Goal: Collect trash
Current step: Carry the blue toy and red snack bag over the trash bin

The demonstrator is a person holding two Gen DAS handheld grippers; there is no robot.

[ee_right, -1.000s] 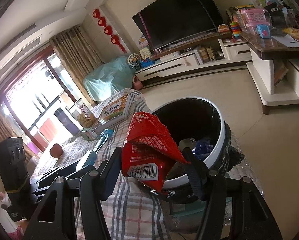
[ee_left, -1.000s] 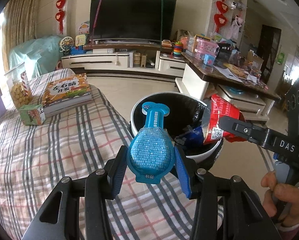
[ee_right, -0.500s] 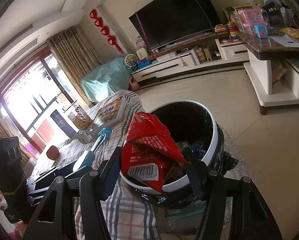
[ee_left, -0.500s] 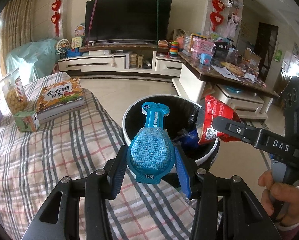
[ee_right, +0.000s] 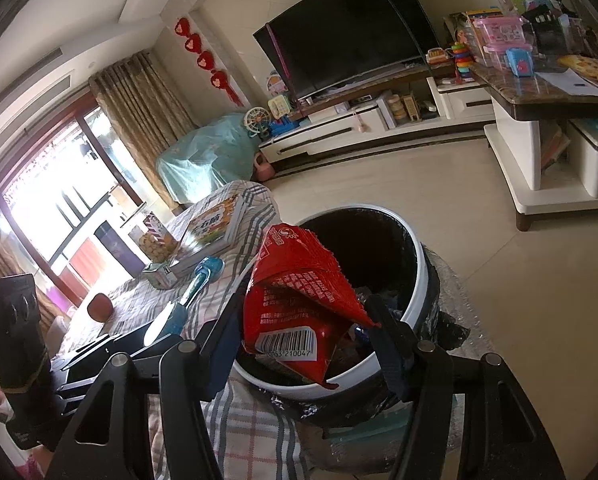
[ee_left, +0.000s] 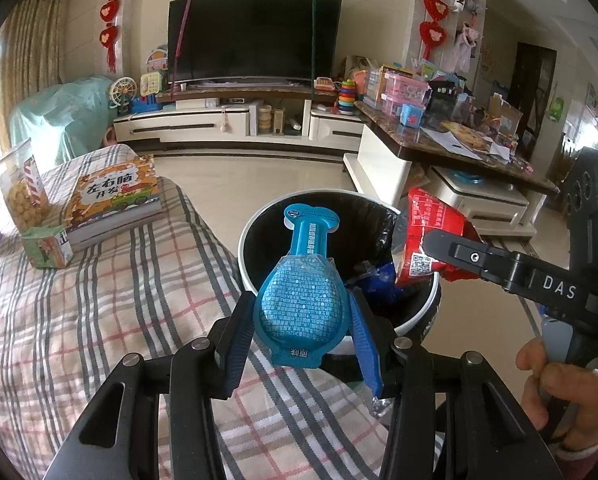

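Here, wrappers (ee_left: 301,308) above bin rim (ee_left: 403,322).

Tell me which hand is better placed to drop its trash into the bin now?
Right: its red snack bag already hangs over the bin opening. The left gripper's blue pack sits nearer the rim.

The red snack bag (ee_right: 299,304) hides much of the bin's (ee_right: 415,312) contents.

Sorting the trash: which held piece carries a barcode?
The red snack bag in the right claw; the blue packet in the left claw shows none.
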